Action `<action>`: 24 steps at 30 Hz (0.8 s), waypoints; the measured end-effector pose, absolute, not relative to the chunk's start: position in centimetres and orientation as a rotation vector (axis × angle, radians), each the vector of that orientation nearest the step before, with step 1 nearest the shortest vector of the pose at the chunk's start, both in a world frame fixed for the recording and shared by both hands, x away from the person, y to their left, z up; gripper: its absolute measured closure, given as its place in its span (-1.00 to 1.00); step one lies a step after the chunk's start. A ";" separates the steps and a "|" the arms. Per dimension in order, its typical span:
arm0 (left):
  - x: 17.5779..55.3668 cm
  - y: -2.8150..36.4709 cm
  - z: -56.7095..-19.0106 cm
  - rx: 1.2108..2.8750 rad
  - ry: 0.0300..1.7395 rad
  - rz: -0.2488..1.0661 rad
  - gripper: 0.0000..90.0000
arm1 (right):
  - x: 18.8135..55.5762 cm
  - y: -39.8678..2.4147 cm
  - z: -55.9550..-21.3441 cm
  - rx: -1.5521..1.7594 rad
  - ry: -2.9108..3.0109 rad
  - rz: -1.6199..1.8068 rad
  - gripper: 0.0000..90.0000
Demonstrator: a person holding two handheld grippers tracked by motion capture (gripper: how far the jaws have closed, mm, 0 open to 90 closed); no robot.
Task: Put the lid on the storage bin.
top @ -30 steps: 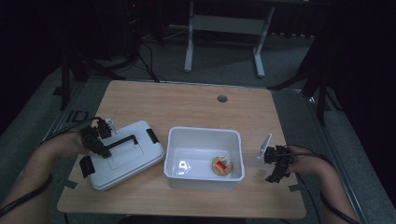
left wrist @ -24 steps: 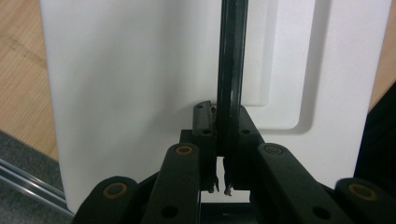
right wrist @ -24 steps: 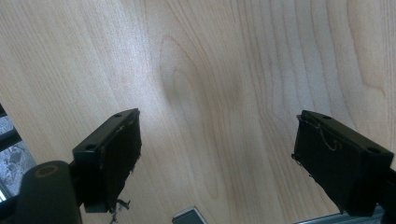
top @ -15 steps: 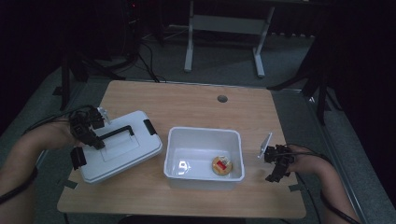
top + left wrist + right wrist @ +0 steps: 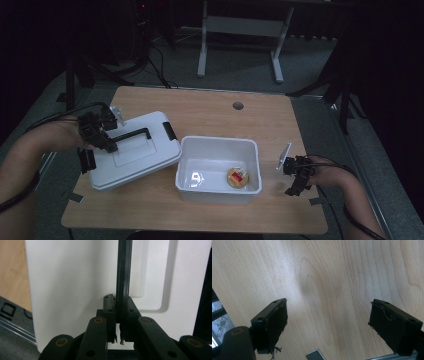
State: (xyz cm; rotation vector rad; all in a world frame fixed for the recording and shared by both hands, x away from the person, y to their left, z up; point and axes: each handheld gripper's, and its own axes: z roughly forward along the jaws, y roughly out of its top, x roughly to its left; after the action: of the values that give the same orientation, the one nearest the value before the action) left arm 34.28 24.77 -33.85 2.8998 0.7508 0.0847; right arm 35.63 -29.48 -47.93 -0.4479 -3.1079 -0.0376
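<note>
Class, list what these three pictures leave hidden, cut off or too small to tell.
- High view: the label on the small round item in the white bin is too small to read.
- Left gripper view: the white lid runs past the frame edges; the left claw, shut on its black handle, hides the grip point.
- Right gripper view: the grey object is cut off at the bottom edge.

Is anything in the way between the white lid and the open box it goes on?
Nothing visible. The left tongs grip the lid by its black handle, and its edge sits right by the open white box. Only bare table lies around them.
</note>
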 end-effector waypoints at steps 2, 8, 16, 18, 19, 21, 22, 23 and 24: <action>34.4 23.9 -33.6 2.898 0.726 0.091 0.86 | 35.6 -29.4 -47.9 -0.446 -3.109 -0.037 -0.68; 34.9 21.0 -33.2 2.905 0.625 0.088 0.86 | 35.7 -29.3 -48.0 -0.442 -3.108 -0.038 -0.68; 35.6 17.3 -32.5 2.904 0.509 0.076 0.86 | 35.6 -29.2 -48.0 -0.433 -3.113 -0.028 -0.68; 35.7 16.3 -32.4 2.902 0.477 0.070 0.86 | 35.5 -29.2 -48.1 -0.428 -3.113 -0.029 -0.68; 35.7 15.8 -32.4 2.910 0.450 0.077 0.86 | 35.5 -29.2 -48.1 -0.429 -3.113 -0.031 -0.68; 35.8 14.9 -32.3 2.905 0.426 0.067 0.86 | 35.5 -29.3 -48.1 -0.430 -3.113 -0.032 -0.68; 35.9 14.4 -32.3 2.903 0.414 0.077 0.86 | 35.4 -29.3 -48.1 -0.432 -3.113 -0.033 -0.68; 35.9 13.9 -32.3 2.904 0.402 0.069 0.86 | 35.4 -29.3 -48.1 -0.430 -3.113 -0.035 -0.68; 35.9 13.9 -32.3 2.904 0.402 0.069 0.86 | 35.4 -29.3 -48.1 -0.430 -3.113 -0.035 -0.68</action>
State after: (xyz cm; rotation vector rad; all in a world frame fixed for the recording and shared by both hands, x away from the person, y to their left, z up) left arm 35.92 13.92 -32.33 2.9044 0.4020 0.0692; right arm 35.43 -29.34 -48.09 -0.4298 -3.1133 -0.0354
